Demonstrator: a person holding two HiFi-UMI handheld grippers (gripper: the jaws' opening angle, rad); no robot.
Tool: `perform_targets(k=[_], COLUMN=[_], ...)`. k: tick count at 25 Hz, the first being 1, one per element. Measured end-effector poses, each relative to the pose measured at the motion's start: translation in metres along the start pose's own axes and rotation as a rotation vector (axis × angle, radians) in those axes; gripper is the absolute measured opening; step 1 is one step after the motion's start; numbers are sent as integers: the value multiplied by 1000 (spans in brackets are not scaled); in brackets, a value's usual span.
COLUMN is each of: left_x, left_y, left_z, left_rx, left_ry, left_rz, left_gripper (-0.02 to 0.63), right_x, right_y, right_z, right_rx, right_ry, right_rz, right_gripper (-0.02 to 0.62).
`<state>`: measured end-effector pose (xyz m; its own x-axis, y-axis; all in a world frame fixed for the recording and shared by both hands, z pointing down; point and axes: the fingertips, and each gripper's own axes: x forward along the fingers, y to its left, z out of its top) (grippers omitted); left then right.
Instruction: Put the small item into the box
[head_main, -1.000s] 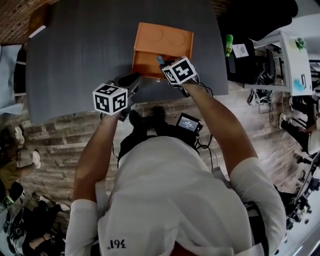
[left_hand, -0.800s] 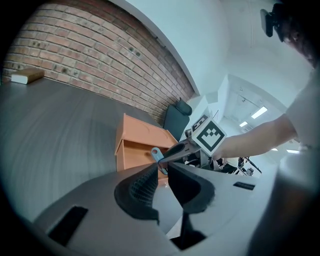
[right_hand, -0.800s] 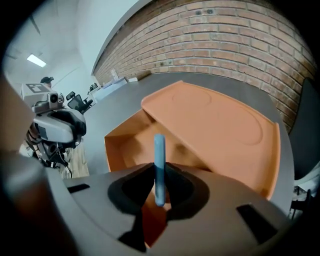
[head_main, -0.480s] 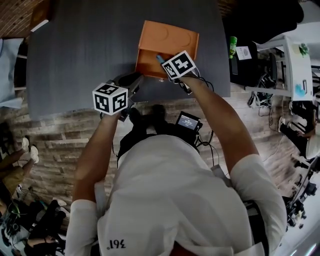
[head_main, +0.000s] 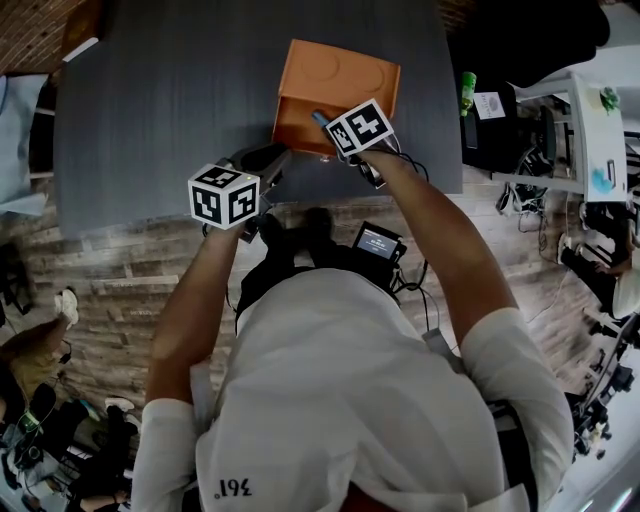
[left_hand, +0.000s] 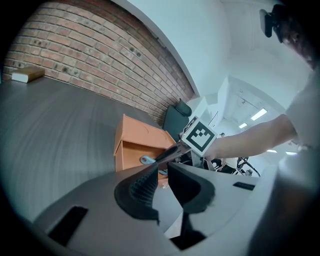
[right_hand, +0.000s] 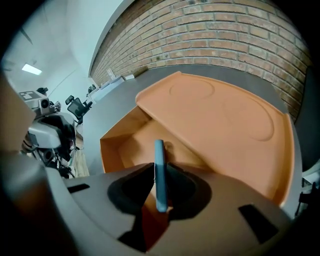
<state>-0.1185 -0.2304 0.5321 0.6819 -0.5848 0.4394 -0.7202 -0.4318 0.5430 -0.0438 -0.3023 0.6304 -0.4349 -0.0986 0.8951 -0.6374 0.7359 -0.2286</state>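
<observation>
An orange box (head_main: 340, 75) stands on the dark grey table (head_main: 150, 100) with its lid up; the right gripper view shows the lid (right_hand: 225, 125) and the hollow inside (right_hand: 135, 142). My right gripper (head_main: 322, 120) is shut on a small thin blue item (right_hand: 159, 170), held edge-on over the box's front opening. The left gripper view shows the same blue item (left_hand: 145, 160) at the box (left_hand: 132, 145). My left gripper (head_main: 265, 160) hovers at the table's near edge, left of the box, jaws almost together and holding nothing.
A brick wall (left_hand: 75, 55) runs behind the table, and a small pale block (left_hand: 27, 75) lies at the far edge. A green bottle (head_main: 467, 90) and a cluttered white desk (head_main: 590, 120) stand to the right. Wooden floor lies below the table's near edge.
My right gripper has edged a little forward toward the box with the blue item in it. The left gripper has hardly moved.
</observation>
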Motion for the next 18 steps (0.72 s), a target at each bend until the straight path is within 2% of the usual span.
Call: perform_targets(k=[6,18], left_x=[1,-5], left_y=[-5,-14], left_z=[2,7], left_rx=[5,15], left_ry=[1,-16], left_rz=[-3,-18], left_gripper=[67,67], right_x=[-5,-11], right_y=[-5,0], right_z=[-2,1], right_rx=[46,35], right_ry=[-18,-43], right_rz=[2,-10], right_gripper=[91,104])
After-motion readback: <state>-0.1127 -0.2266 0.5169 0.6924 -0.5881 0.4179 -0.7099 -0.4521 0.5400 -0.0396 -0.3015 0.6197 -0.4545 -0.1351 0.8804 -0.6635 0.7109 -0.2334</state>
